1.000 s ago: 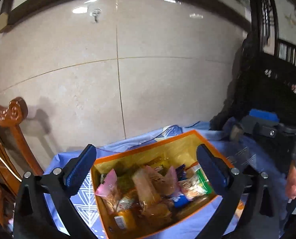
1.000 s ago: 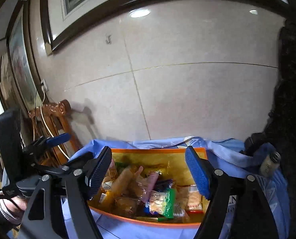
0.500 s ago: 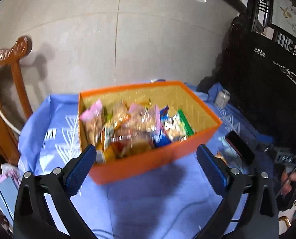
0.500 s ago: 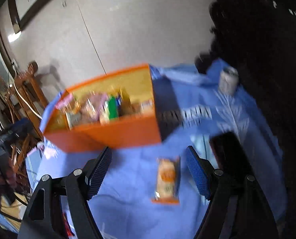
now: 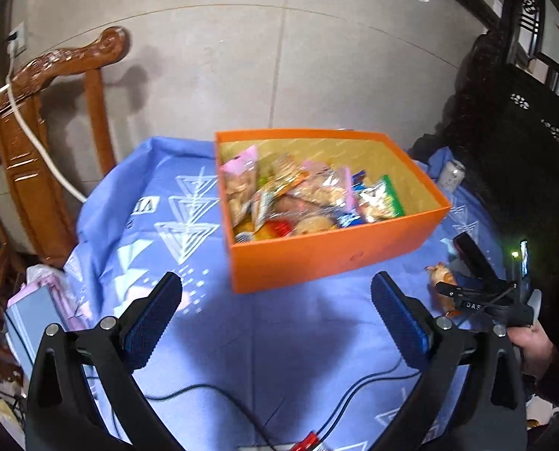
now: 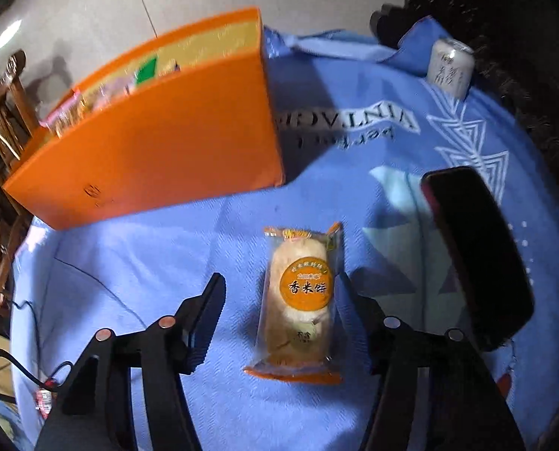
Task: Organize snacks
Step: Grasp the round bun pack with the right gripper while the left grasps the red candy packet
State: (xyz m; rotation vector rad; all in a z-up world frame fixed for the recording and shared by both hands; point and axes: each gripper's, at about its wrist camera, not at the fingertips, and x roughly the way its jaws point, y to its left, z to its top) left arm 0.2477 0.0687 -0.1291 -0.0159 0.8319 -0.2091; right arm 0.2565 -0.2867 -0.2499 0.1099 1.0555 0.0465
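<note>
Now the right gripper (image 6: 279,300), jaws just closing, straddles the rice cracker packet (image 6: 298,304) unpinched; left gripper (image 5: 275,319) gapes wide, empty.

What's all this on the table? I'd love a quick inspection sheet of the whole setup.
Surface: table under a blue patterned cloth.
Job's things: orange box full of snack packets; one rice cracker packet lying loose on the cloth.
Clutter: dark phone, small can.
Grippers: left gripper open, empty; right gripper has just been closing, astride the packet, left finger not yet touching.
Cables: thin black cable across the cloth.
Surroundings: wooden chair, tiled wall.
</note>
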